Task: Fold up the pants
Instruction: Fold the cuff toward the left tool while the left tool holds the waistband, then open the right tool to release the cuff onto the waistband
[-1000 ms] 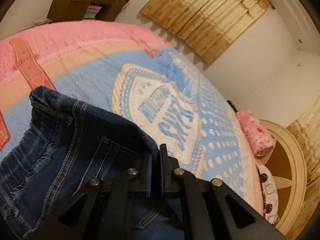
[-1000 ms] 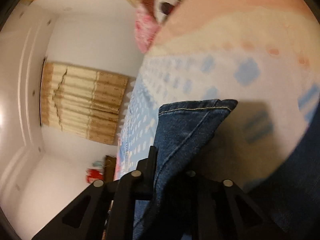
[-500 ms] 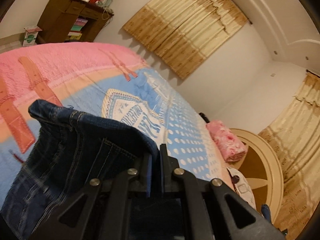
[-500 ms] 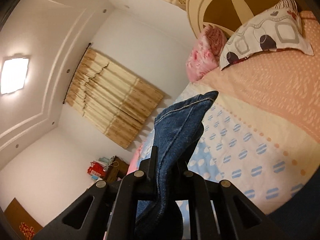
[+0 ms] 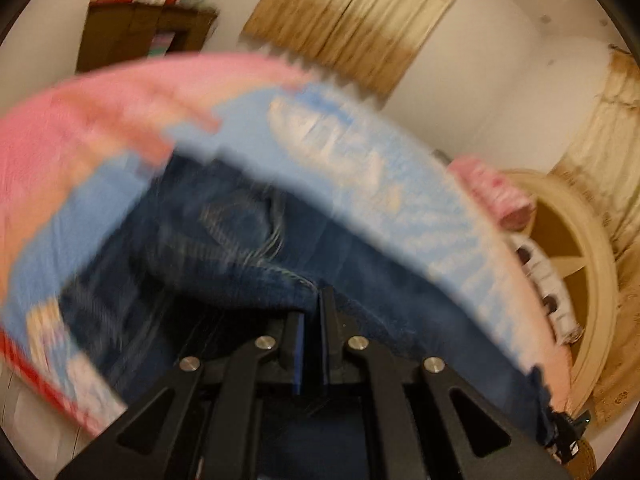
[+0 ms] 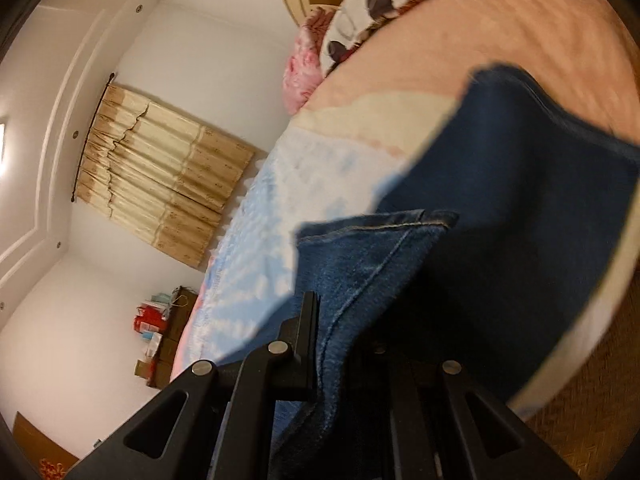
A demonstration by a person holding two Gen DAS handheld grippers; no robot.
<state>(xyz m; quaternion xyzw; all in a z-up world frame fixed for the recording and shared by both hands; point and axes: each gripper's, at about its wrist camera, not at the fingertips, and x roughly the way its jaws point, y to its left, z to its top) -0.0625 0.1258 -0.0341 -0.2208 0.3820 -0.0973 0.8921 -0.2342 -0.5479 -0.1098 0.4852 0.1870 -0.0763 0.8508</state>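
- Left tongs [image 5: 311, 320] pinched together on a fold of the jeans [image 5: 240, 240], blurred.
- Right tongs [image 6: 340, 320] clamped on a jeans leg near its hem; jaws just eased a little wider, denim between them.
- Rest of the jeans spread across the bed [image 6: 280, 208], on its blue, pink and peach cover.
- Farther off: pink pillow [image 6: 300, 72] and patterned pillow [image 6: 380, 4] against the headboard [image 5: 576, 264].
- Farthest: curtain [image 6: 160, 176]; brown shelf [image 5: 136, 36] with boxes on top, contents too blurred to tell.
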